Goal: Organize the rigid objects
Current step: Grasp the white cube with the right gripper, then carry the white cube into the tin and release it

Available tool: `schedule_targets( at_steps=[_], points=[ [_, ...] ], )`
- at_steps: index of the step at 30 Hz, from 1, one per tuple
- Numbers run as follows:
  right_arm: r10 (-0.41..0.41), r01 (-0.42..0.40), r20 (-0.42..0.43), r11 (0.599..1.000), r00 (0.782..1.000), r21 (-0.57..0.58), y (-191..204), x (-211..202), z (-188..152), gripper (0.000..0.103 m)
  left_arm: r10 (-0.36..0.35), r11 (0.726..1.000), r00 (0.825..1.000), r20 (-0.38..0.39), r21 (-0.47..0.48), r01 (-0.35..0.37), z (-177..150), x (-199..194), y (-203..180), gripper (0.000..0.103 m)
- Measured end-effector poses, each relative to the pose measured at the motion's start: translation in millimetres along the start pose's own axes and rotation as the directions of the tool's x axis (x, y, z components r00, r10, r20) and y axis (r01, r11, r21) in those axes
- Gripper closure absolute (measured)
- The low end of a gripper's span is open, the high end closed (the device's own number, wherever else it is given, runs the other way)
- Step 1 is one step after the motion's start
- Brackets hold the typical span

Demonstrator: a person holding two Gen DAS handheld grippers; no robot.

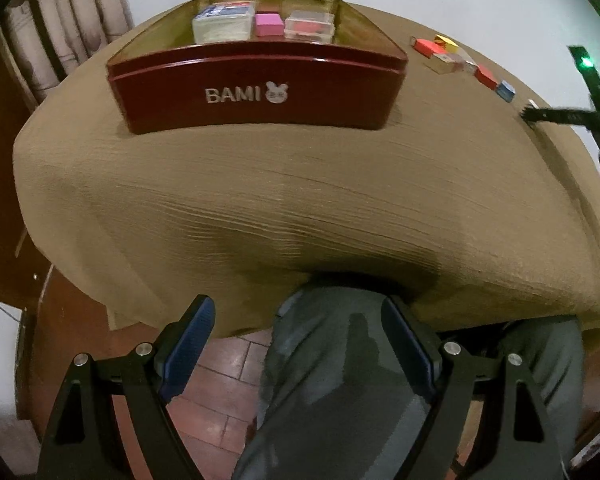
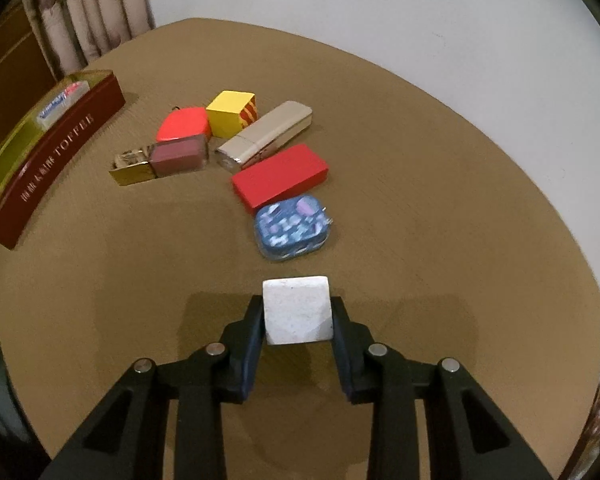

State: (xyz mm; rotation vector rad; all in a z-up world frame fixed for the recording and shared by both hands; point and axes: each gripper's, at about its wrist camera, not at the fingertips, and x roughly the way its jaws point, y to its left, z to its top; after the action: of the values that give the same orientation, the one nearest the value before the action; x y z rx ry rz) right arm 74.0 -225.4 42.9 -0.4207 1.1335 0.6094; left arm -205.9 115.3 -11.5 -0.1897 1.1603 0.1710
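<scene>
My right gripper [image 2: 298,312] is shut on a white block [image 2: 297,310] and holds it just above the table. Beyond it lie a blue patterned tin [image 2: 291,226], a flat red box [image 2: 280,178], a beige case [image 2: 266,134], a yellow box [image 2: 231,113], a rounded red box [image 2: 184,124] and a gold-and-maroon box [image 2: 160,162]. The dark red BAMI tin [image 1: 256,92] holds a clear card box [image 1: 223,22], a pink block [image 1: 269,25] and a clear box with red inside [image 1: 309,26]. My left gripper [image 1: 298,328] is open and empty, off the table's near edge.
The tin also shows at the far left of the right wrist view [image 2: 50,160]. The right gripper shows at the right edge of the left wrist view [image 1: 560,114]. The person's grey trouser leg [image 1: 340,380] and tiled floor [image 1: 224,368] lie below the table. Curtains [image 1: 64,16] hang behind.
</scene>
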Motion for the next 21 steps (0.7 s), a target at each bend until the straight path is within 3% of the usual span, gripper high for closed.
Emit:
schedule_targets(
  at_steps=[6,12,15,19,21],
  points=[
    [0.140,-0.144,0.122,0.989,0.983,0.023,53.8,-48.4,0.9,0.071,0.043,0.999,0.997,0.061,-0.036,-0.040,3.8,-19.3,5.5,0.021],
    [0.321,-0.306,0.184,0.946,0.929,-0.108,156.5,-90.1,60.3,0.071,0.088,0.996,0.993,0.079,-0.034,-0.085,4.5,-39.8,11.5,0.019],
    [0.376,-0.351,0.145,0.920,0.915,-0.172,224.0,-78.0,100.7,0.071,0.149,0.989,0.983,0.105,-0.011,-0.149,1.7,-49.5,15.0,0.017],
    [0.384,-0.369,0.029,0.904,0.923,-0.217,293.0,-39.9,136.0,0.071,0.215,0.976,0.966,0.146,0.005,-0.218,-1.2,-58.5,21.6,0.014],
    [0.358,-0.353,-0.021,0.908,0.933,-0.224,323.7,-16.1,149.5,0.071,0.208,0.978,0.967,0.146,0.000,-0.210,-1.2,-59.4,27.1,0.013]
  ],
)
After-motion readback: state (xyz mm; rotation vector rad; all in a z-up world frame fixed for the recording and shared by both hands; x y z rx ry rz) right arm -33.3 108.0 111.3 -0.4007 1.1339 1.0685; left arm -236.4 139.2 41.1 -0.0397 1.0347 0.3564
